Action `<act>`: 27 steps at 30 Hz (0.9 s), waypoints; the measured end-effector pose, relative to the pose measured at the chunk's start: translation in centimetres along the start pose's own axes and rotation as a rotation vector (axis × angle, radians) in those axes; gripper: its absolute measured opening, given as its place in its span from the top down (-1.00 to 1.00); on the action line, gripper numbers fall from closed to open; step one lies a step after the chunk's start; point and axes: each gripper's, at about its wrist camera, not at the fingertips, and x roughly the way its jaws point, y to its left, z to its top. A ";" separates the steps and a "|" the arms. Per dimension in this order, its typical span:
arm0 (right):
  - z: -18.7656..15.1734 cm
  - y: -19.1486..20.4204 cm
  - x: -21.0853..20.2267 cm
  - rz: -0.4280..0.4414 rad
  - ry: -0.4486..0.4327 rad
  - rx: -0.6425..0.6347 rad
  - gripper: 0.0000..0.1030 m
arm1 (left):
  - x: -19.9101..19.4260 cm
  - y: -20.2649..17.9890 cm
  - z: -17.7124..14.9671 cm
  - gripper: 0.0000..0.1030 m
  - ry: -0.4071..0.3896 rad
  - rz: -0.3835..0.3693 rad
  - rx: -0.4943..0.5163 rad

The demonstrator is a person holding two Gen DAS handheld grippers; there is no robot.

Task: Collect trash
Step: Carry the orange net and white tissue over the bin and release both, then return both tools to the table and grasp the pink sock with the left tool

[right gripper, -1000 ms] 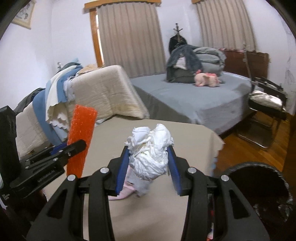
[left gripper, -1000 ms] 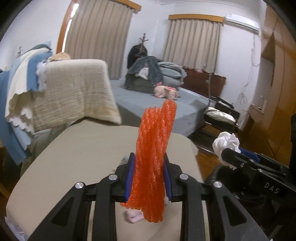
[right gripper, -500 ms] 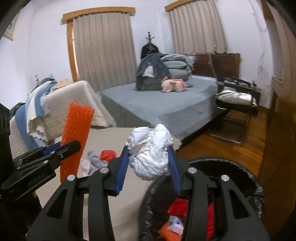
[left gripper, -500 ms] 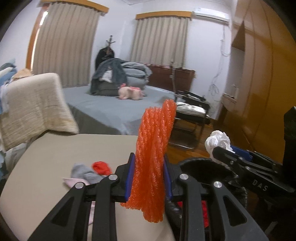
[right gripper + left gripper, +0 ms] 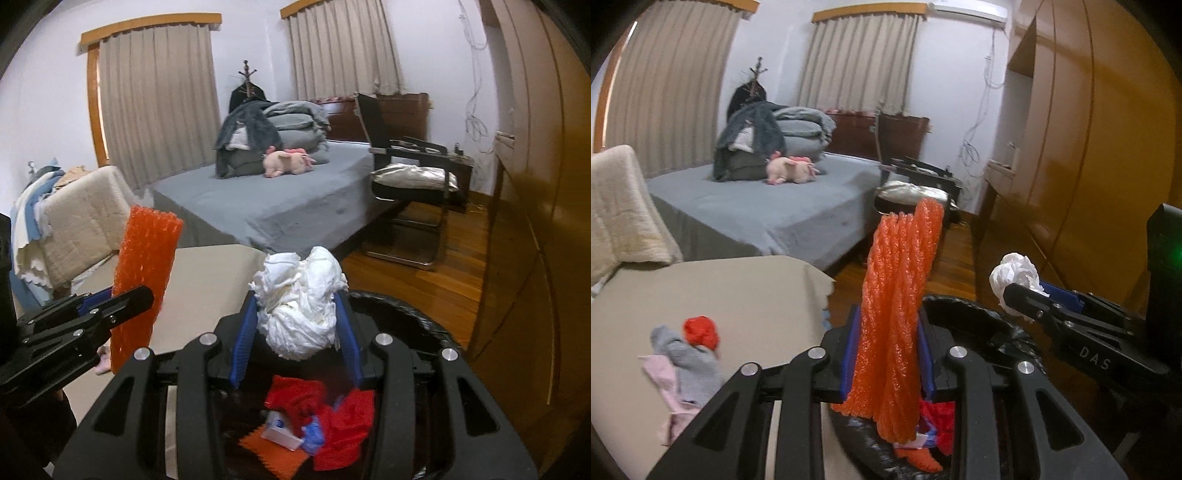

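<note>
My left gripper [image 5: 888, 350] is shut on an orange foam net sleeve [image 5: 899, 302], held upright over the near rim of a black-lined trash bin [image 5: 982, 321]. It also shows in the right wrist view [image 5: 144, 273]. My right gripper [image 5: 295, 336] is shut on a crumpled white paper wad [image 5: 301, 299], held above the open bin [image 5: 406, 306]. The wad also shows in the left wrist view [image 5: 1015, 275]. Red cloth, orange net and a small white packet [image 5: 280, 435] lie inside the bin.
A beige table [image 5: 720, 295] to the left holds a red ball [image 5: 700, 331] and grey and pink cloths [image 5: 683, 369]. Beyond are a grey bed [image 5: 277, 199], a black chair [image 5: 410, 177], a wooden floor and a wardrobe [image 5: 535, 184] on the right.
Both grippers have swung right from over the table to over the trash bin, still holding their items. The bin's contents have come into view.
</note>
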 end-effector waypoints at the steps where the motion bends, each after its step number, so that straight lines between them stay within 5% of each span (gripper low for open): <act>1: -0.2 -0.5 0.1 -0.009 0.003 0.005 0.21 | 0.5 -0.2 -0.1 0.45 0.008 -0.008 0.003; 10: -1.5 -3.9 1.4 -0.072 0.042 0.023 0.16 | 4.9 -2.9 -1.2 0.45 0.072 -0.070 0.025; 12: -1.8 -4.3 1.8 -0.089 0.052 0.024 0.13 | 5.9 -3.2 -1.3 0.36 0.088 -0.093 0.029; 14: -2.2 -4.9 2.3 -0.103 0.065 0.031 -0.04 | 6.9 -3.3 -1.3 0.06 0.107 -0.118 0.028; 18: -2.4 -5.6 2.0 -0.119 0.060 0.048 -0.36 | 7.4 -3.2 -2.2 -0.10 0.130 -0.137 0.029; 22: -2.1 -5.7 1.3 -0.115 0.027 0.054 -0.77 | 6.2 -2.5 -2.5 -0.43 0.115 -0.105 0.034; 27: -1.4 -4.5 0.7 -0.065 -0.004 0.057 -0.87 | 3.8 -0.6 -2.1 -0.69 0.071 -0.026 0.028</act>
